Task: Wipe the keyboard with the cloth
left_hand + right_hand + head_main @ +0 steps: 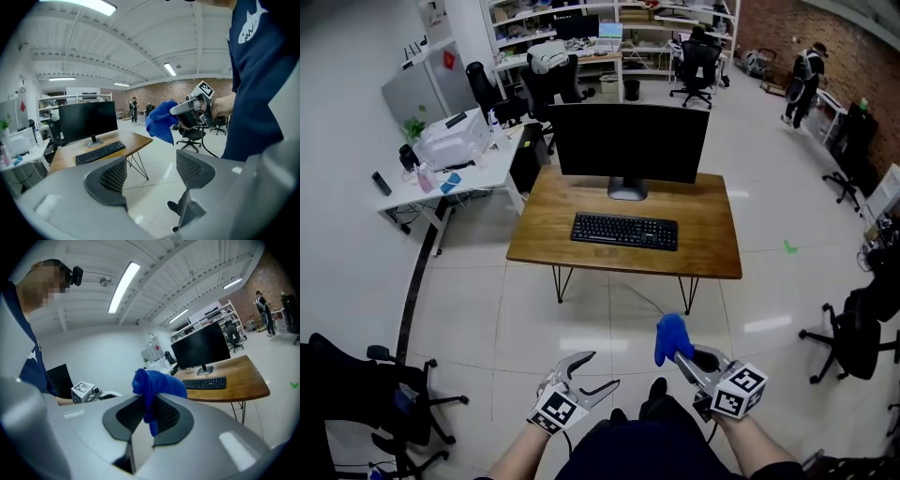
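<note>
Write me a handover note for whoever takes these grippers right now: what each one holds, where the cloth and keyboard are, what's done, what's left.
Left gripper: open, empty, held low in front of the person.
Right gripper: shut on the blue cloth, which bunches up above the jaws.
Keyboard: on the wooden desk, in front of the monitor, across a stretch of floor from both grippers.
Done: cloth is in hand.
Left: step up to the desk and wipe the keyboard; no wiping has started.
</note>
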The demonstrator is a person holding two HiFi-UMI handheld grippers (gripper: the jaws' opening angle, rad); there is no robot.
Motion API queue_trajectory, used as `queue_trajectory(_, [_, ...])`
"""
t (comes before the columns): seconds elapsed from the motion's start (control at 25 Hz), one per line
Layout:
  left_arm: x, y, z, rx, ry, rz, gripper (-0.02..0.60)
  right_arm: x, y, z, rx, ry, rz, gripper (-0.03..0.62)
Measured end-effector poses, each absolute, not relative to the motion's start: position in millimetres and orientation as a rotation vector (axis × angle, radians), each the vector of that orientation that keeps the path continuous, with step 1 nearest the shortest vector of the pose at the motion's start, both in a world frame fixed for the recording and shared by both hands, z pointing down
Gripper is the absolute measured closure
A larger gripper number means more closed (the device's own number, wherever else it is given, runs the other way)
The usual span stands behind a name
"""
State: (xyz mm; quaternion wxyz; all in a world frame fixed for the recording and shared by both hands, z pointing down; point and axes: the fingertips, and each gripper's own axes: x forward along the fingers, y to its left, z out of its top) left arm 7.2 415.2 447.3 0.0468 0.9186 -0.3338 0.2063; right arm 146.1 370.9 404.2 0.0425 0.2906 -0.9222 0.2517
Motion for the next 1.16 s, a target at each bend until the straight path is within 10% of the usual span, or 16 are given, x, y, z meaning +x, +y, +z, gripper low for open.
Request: queue_trajectory(1.16, [130, 527, 397, 2.839, -1.058, 0.476, 0.267, 221, 516, 365, 0.679, -2.94, 0.679, 0.548])
